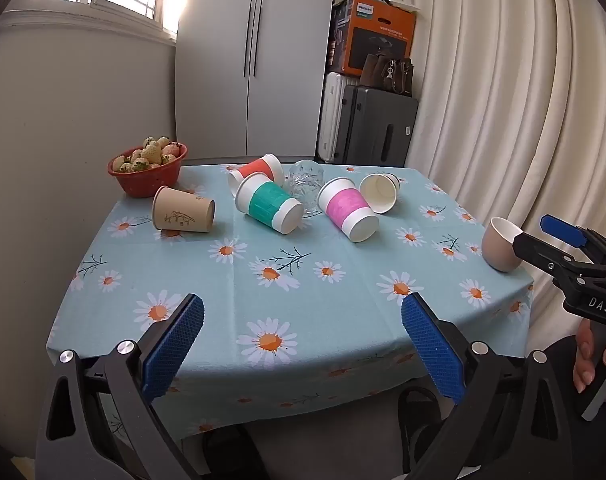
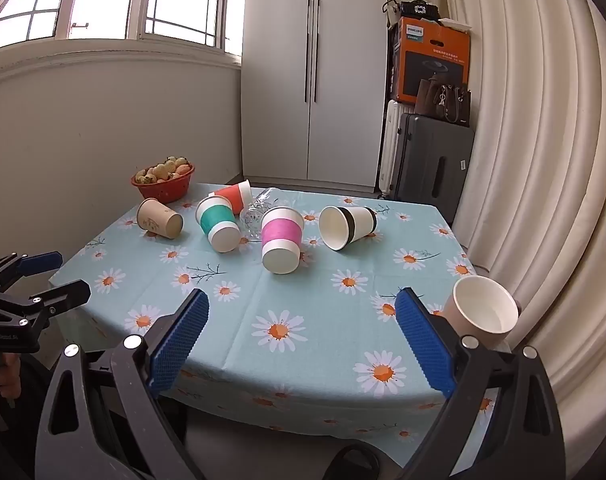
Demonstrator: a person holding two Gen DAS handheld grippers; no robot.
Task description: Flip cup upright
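Observation:
Several cups lie on their sides across the far half of the daisy tablecloth (image 1: 303, 300): a brown paper cup (image 1: 183, 210) (image 2: 159, 218), a green-banded cup (image 1: 269, 208) (image 2: 218, 222), a red-banded cup (image 1: 257, 170) (image 2: 231, 196), a clear glass (image 1: 305, 186) (image 2: 259, 214), a pink-banded cup (image 1: 347, 210) (image 2: 281, 240) and a black-banded white cup (image 1: 379, 192) (image 2: 346, 226). A beige cup (image 1: 501, 248) (image 2: 483, 312) stands upright at the right edge. My left gripper (image 1: 303, 344) (image 2: 53, 276) is open and empty over the near edge. My right gripper (image 2: 301, 336) (image 1: 537, 236) is open and empty, its right finger close to the beige cup.
A red bowl of strawberries (image 1: 147, 168) (image 2: 163, 182) sits at the table's far left corner. A white cabinet (image 1: 255, 60), stacked suitcases and boxes (image 1: 367, 120) stand behind the table. A curtain (image 1: 523, 100) hangs along the right side.

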